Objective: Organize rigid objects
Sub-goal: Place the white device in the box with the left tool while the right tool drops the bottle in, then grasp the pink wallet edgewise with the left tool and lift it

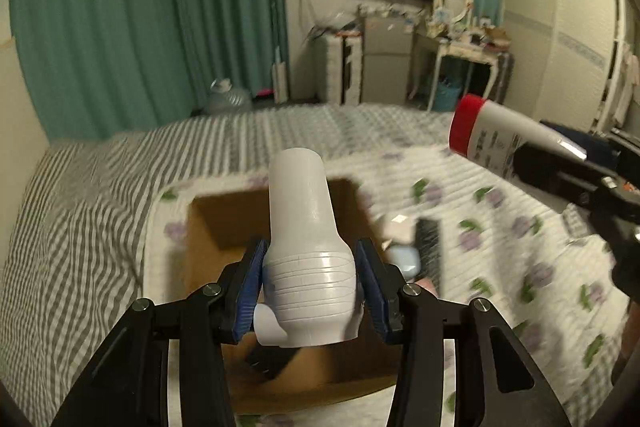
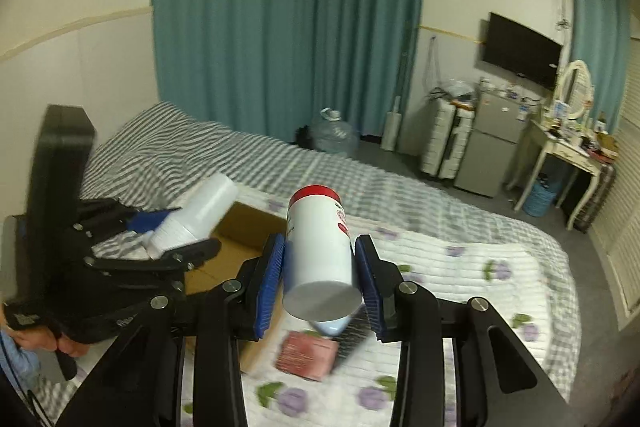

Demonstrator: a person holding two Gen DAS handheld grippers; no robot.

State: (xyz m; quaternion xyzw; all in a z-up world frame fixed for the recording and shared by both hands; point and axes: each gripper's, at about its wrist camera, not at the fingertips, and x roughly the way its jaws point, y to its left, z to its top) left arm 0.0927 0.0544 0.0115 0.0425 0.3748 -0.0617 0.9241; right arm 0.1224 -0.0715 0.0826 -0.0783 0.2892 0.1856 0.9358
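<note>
My left gripper [image 1: 310, 279] is shut on a white ribbed plastic bottle [image 1: 306, 243] and holds it above an open cardboard box [image 1: 212, 223] on the bed. My right gripper [image 2: 320, 279] is shut on a white canister with a red cap [image 2: 320, 251], held above the floral quilt to the right of the box [image 2: 244, 227]. The canister also shows in the left wrist view [image 1: 496, 137], and the white bottle in the right wrist view [image 2: 196, 219]. A dark item lies inside the box, mostly hidden.
On the quilt [image 2: 460, 267] near the box lie a pink box [image 2: 308, 355], a pale blue case [image 1: 406, 261] and a black remote [image 1: 428, 247]. A striped blanket [image 1: 80, 207] covers the bed's left. A dresser, fridge and water jug stand beyond.
</note>
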